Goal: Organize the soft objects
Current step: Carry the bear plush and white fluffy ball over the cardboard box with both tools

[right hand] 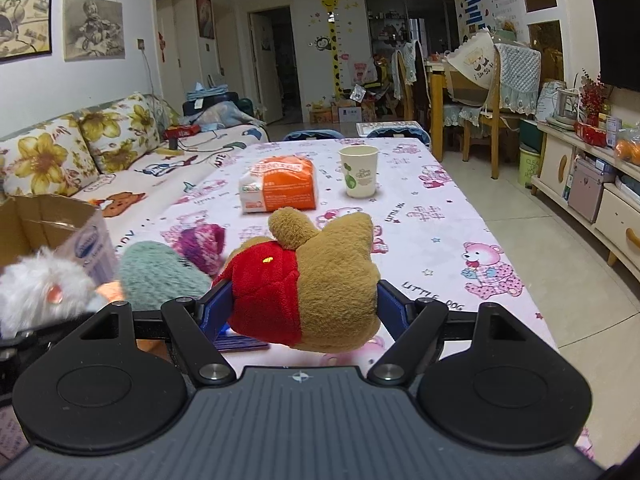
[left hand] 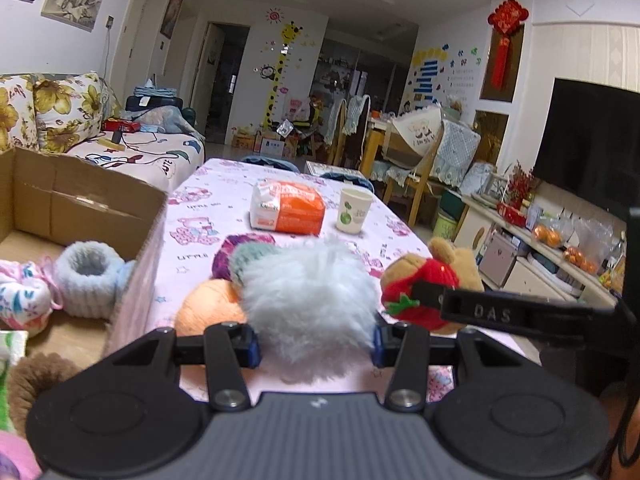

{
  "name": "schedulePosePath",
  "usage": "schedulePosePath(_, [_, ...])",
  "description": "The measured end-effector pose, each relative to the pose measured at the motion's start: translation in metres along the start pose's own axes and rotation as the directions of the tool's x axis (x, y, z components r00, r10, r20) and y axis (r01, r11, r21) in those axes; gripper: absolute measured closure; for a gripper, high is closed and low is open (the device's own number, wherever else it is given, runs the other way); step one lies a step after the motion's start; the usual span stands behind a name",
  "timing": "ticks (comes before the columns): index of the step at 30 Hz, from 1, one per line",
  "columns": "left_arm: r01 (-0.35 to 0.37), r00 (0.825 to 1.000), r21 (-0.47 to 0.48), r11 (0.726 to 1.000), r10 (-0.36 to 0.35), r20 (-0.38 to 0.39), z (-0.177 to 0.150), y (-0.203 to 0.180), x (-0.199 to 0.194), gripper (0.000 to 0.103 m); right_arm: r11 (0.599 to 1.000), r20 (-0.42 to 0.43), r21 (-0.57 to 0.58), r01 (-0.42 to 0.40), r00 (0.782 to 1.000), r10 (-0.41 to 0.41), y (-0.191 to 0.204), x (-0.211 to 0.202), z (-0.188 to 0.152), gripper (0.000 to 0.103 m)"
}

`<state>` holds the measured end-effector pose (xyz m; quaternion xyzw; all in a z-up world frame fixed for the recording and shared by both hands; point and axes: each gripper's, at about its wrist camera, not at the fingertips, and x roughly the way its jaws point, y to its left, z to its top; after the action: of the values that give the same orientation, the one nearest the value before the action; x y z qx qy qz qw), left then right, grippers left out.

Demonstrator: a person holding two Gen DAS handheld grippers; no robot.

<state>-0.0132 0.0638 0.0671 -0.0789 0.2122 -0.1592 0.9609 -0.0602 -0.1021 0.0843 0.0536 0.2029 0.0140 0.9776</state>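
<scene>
Left gripper (left hand: 316, 344) clamps white fluffy toy (left hand: 308, 304); right gripper (right hand: 304, 308) clamps bear plush (right hand: 320, 288). Risk: fur compresses, slips before cardboard box (left hand: 80, 196).

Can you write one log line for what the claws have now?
left claw: gripping white fluffy toy | right claw: gripping brown bear | box: open

White fluffy toy (left hand: 308, 312), bear plush (right hand: 316, 280) gripped.

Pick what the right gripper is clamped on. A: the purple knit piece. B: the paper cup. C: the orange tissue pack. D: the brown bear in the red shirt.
D: in the right wrist view the brown bear in the red shirt sits squeezed between the right gripper's blue pads.
</scene>
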Motion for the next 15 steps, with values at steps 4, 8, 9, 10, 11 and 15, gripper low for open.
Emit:
schedulePosePath(4, [-0.003, 1.000, -0.014, 1.000, 0.003, 0.021, 0.004, 0.005, -0.006, 0.057, 1.000, 0.009, -0.003, -0.021, 1.000, 0.021, 0.009, -0.007, -0.002, 0.008])
schedulePosePath(8, [-0.008, 0.999, -0.023, 1.000, 0.009, 0.036, 0.008, 0.010, -0.010, 0.057, 0.999, 0.020, -0.010, -0.040, 0.999, 0.040, 0.015, -0.013, -0.003, 0.008])
schedulePosePath(9, [-0.009, 0.999, -0.026, 1.000, 0.010, 0.041, 0.009, 0.011, -0.011, 0.057, 0.999, 0.022, -0.011, -0.046, 0.999, 0.046, 0.016, -0.014, -0.003, 0.008])
schedulePosePath(10, [-0.010, 0.999, -0.029, 1.000, 0.011, 0.045, 0.009, 0.011, -0.013, 0.057, 0.998, 0.026, -0.011, -0.054, 0.998, 0.054, 0.018, -0.015, -0.003, 0.008])
schedulePosePath(11, [-0.011, 0.999, -0.031, 0.999, 0.012, 0.051, 0.010, 0.012, -0.014, 0.057, 0.998, 0.029, -0.011, -0.062, 0.998, 0.063, 0.018, -0.016, -0.003, 0.008])
schedulePosePath(15, [-0.019, 0.997, -0.038, 0.999, 0.021, 0.075, 0.014, 0.017, -0.020, 0.057, 0.996, 0.043, -0.020, -0.092, 0.995, 0.093, 0.024, -0.020, -0.002, 0.008])
